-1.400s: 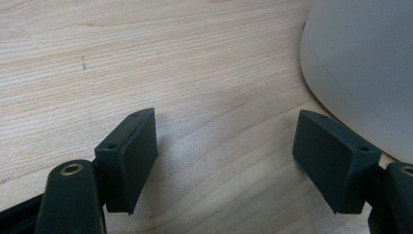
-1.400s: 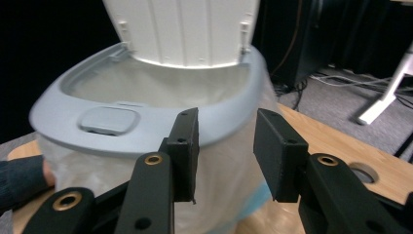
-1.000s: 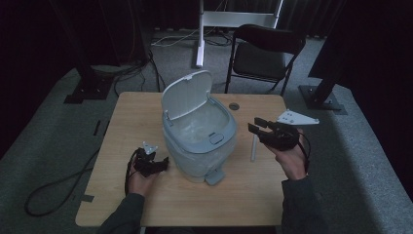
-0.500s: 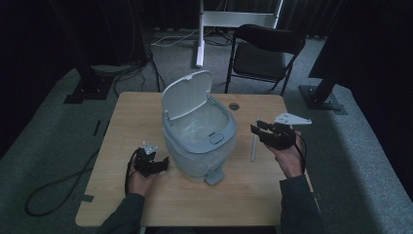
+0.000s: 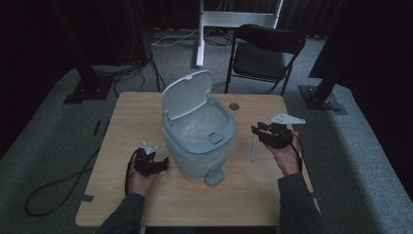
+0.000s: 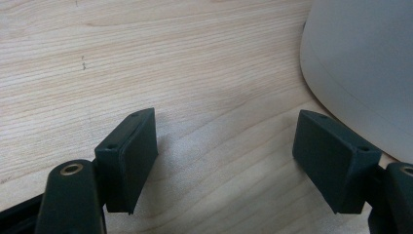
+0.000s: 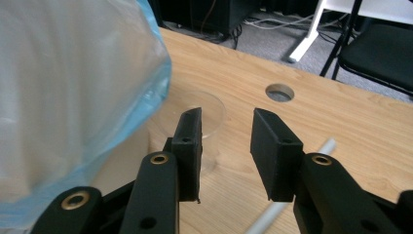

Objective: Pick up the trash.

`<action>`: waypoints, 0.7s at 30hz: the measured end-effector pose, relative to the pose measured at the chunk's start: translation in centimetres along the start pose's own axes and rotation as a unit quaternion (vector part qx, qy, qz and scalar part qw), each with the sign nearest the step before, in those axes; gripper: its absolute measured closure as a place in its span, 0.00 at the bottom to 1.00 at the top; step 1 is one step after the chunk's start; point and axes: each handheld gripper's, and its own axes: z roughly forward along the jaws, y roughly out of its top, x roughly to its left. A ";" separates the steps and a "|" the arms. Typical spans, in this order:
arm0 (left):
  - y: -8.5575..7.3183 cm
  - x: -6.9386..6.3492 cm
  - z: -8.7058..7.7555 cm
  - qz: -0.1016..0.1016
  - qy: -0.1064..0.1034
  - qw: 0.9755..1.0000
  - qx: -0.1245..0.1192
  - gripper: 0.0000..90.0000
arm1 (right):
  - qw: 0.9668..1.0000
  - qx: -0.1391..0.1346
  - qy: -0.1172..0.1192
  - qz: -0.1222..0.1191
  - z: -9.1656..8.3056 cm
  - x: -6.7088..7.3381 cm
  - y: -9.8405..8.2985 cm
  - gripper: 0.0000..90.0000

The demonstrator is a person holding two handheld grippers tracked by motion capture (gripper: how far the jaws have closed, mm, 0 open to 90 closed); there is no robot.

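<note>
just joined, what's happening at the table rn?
A person sits at a light wooden table with a two-jaw gripper in each hand. A pale grey pedal bin, lid up and lined with a translucent bag, stands between them. The left gripper rests open beside the bin's base; the right gripper hovers open near a white stick lying on the table. Nothing is gripped.

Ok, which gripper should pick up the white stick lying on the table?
Right. The right gripper hovers open beside the white stick; the left gripper sits across the bin.
</note>
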 end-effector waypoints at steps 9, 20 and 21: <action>0.0 0.0 0.0 0.000 0.000 1.000 0.000 0.27 | 0.999 0.028 -0.014 0.021 1.7 -1.3 -1.0 0.75; 0.0 0.0 0.0 0.000 0.000 1.000 0.000 0.27 | 0.997 0.067 -0.026 0.041 3.7 -2.2 -2.7 0.75; 0.0 0.0 0.0 0.000 0.000 1.000 0.000 0.27 | 0.996 0.079 -0.033 0.035 4.3 -2.2 -3.1 0.75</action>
